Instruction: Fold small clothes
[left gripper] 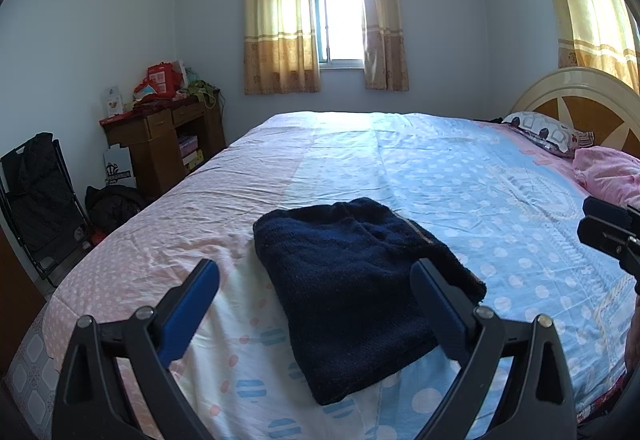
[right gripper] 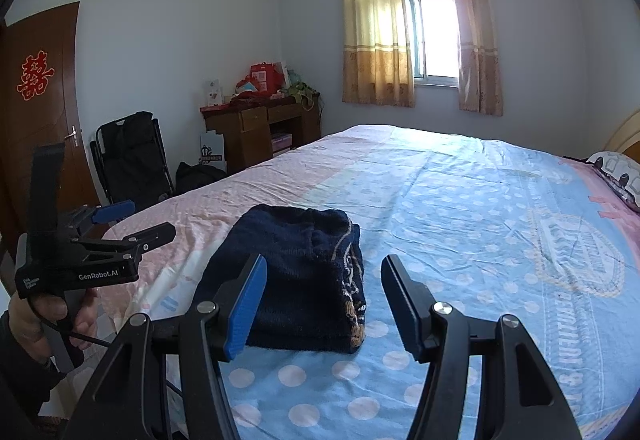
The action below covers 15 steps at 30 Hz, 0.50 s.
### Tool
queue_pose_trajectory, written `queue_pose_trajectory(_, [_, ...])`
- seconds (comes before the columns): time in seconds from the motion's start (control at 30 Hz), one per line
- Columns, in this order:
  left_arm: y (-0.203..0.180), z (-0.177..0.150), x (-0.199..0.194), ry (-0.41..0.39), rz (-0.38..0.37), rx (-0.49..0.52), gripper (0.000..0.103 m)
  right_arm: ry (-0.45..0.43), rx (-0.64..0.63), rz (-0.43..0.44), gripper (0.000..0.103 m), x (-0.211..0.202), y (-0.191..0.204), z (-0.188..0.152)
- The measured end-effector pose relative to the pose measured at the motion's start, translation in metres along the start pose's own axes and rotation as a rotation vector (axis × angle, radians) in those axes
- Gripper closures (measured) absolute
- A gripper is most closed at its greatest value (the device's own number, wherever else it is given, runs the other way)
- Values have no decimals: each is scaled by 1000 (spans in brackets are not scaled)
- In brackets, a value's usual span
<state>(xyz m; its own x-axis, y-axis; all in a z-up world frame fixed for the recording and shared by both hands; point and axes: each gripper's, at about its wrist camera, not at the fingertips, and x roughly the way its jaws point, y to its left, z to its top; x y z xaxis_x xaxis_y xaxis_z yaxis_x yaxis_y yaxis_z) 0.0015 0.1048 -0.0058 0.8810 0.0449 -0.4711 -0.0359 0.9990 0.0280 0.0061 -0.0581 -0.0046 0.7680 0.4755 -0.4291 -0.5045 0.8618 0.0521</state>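
Observation:
A dark navy knit garment (left gripper: pixel 360 292) lies folded into a thick rectangle on the bed sheet (left gripper: pixel 480 180). My left gripper (left gripper: pixel 314 268) hovers open just in front of it, the blue-padded fingers (left gripper: pixel 192 304) spread wider than the bundle and pressing on nothing. In the right wrist view the same garment (right gripper: pixel 304 280) shows a patterned edge on its right side. My right gripper (right gripper: pixel 325 262) is open too, with the bundle lying beyond its left finger and nothing gripped. A hand (right gripper: pixel 52 312) holds the left gripper (right gripper: pixel 151 217) at the left. The right gripper (left gripper: pixel 612 236) shows at the right edge.
The pink and blue polka-dot sheet covers a large bed. Pillows (left gripper: pixel 548 130) and a pink cushion (left gripper: pixel 608 172) lie by the headboard (left gripper: pixel 580 92) at right. Beyond the bed's left side stand a cluttered wooden desk (left gripper: pixel 160 136), a black folding chair (left gripper: pixel 36 196) and a brown door (right gripper: pixel 36 112).

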Motion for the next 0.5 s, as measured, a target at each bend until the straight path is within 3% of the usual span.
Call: queue_pose_trajectory(0.5, [-1,0,0,1,0,0,4,8,-12,10,42,0,3,-1])
